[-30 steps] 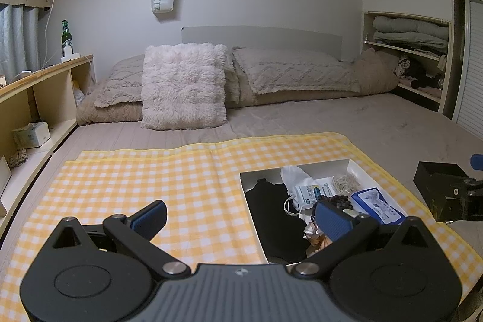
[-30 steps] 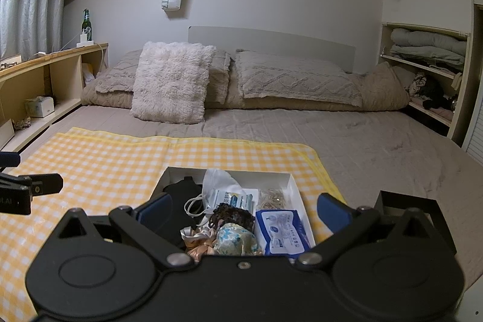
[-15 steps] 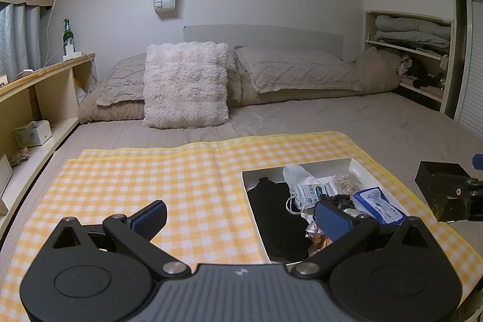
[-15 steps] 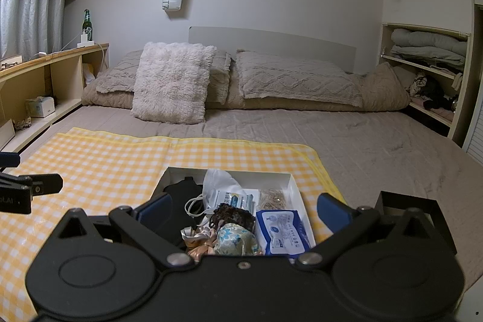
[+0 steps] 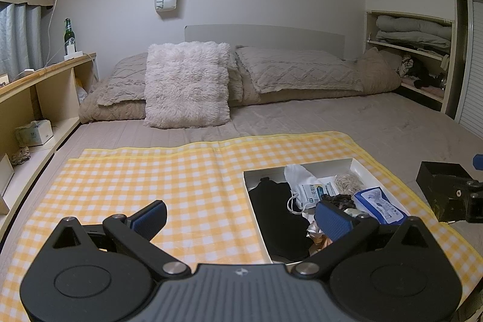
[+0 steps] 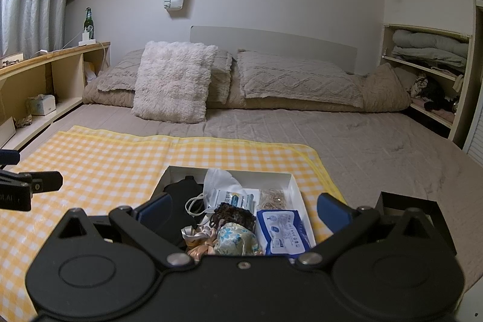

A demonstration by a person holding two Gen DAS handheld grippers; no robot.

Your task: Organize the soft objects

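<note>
On the yellow-and-white checked cloth (image 6: 99, 159) spread over the grey bed, a shallow white cardboard box (image 6: 294, 186) holds the soft things: a flat black fabric pouch (image 6: 181, 189) at its 9 o'clock side, a white face mask (image 6: 220, 180) toward 12, a blue wet-wipe pack (image 6: 282, 228) at 4, and a dark scrunchie (image 6: 234, 213) near the middle beside a floral fabric pouch (image 6: 237, 240). The right gripper (image 6: 243, 208) hovers over the box's 6 o'clock end, jaws spread wide and empty. The left gripper (image 5: 238, 215) hangs at the box's 9 o'clock edge, likewise wide apart and holding nothing.
</note>
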